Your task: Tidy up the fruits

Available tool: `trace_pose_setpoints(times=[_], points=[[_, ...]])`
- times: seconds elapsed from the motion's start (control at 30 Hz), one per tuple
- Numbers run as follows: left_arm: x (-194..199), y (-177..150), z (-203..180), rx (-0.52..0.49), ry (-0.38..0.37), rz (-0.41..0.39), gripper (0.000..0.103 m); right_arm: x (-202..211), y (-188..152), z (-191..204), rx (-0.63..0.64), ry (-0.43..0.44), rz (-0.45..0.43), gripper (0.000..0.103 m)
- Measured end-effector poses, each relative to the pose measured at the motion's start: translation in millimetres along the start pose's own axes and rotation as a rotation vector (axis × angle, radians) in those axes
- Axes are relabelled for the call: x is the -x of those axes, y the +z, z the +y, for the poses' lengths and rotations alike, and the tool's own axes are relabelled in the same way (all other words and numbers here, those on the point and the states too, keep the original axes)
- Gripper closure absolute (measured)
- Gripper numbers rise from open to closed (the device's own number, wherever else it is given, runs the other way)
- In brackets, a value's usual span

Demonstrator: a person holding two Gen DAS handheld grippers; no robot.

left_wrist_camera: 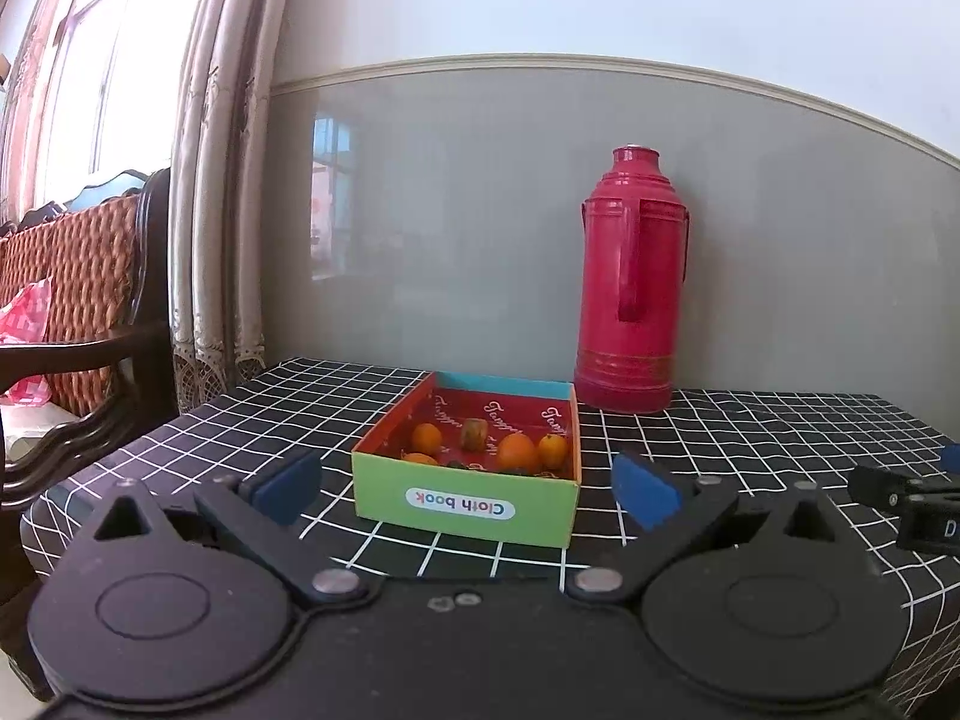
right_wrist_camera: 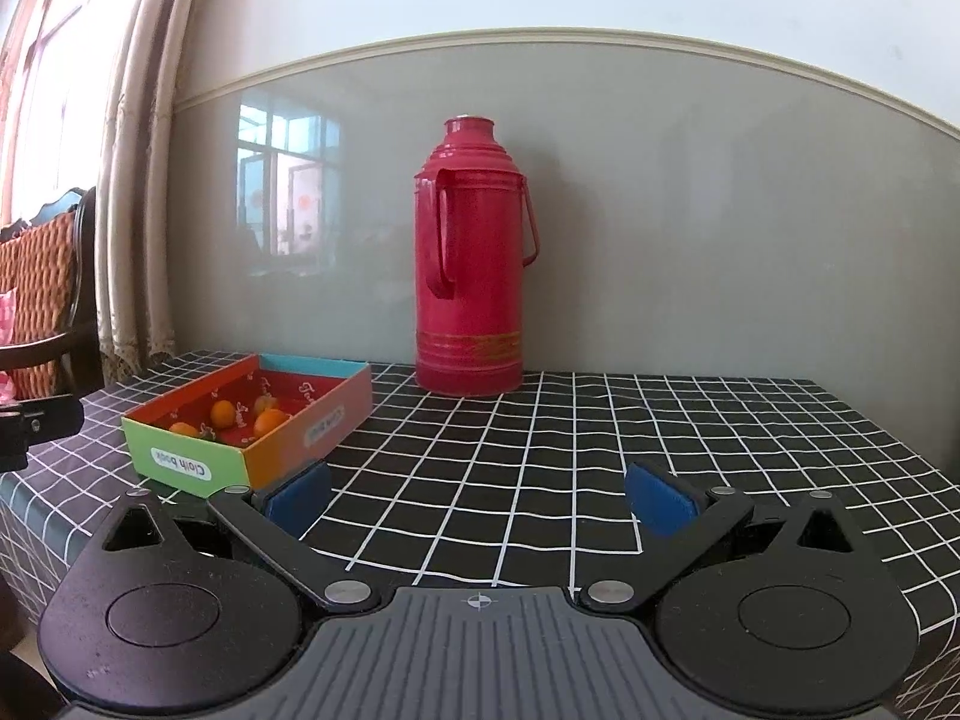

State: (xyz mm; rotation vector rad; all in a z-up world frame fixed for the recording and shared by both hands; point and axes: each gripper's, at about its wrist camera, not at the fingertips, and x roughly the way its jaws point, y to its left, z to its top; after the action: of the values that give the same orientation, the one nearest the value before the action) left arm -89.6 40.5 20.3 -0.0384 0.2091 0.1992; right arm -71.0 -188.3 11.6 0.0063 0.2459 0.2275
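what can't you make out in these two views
- Fruit count: in the left wrist view the box front wall hides the fruit lying low behind it; only parts show beside the oranges.
- Brownish item in the box: too small to identify.
- Right gripper in the left wrist view: cut off by the right edge.
- Flask back side: faces the wall in both views.

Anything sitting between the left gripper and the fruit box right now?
Nothing. In the left wrist view only bare checked tablecloth separates the open left gripper from the green front wall of the fruit box, which lies straight ahead.
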Motion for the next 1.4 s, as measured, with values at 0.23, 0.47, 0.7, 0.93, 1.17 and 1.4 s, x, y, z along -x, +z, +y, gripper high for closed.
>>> trace_pose_setpoints(times=[0.23, 0.47, 0.7, 0.93, 1.17, 1.4], points=[[-0.9, 0.0, -0.5, -0.004, -0.002, 0.003, 0.006, -1.1, 0.6, -0.3, -0.002, 0.003, 0.001, 0.0], [-2.2, -0.2, -1.7, -0.008, 0.0, 0.004, 0.006, -1.4, 0.5, -0.2, -0.003, 0.003, 0.002, 0.0], [-2.6, -0.1, -1.5, -0.008, -0.001, 0.004, 0.006, -1.4, 0.4, -0.1, -0.003, 0.003, 0.002, 0.0], [-1.5, -0.5, -1.3, -0.008, 0.001, 0.003, 0.006, -1.2, 0.3, 0.4, -0.003, 0.002, 0.002, 0.0], [-1.5, -0.5, -1.5, -0.009, 0.003, 0.003, 0.006, -1.3, 0.2, 0.7, -0.003, 0.002, 0.002, 0.0], [-1.8, -0.1, -1.5, -0.009, 0.008, 0.006, 0.006, -1.2, 0.1, 1.1, -0.003, 0.001, 0.002, 0.0]])
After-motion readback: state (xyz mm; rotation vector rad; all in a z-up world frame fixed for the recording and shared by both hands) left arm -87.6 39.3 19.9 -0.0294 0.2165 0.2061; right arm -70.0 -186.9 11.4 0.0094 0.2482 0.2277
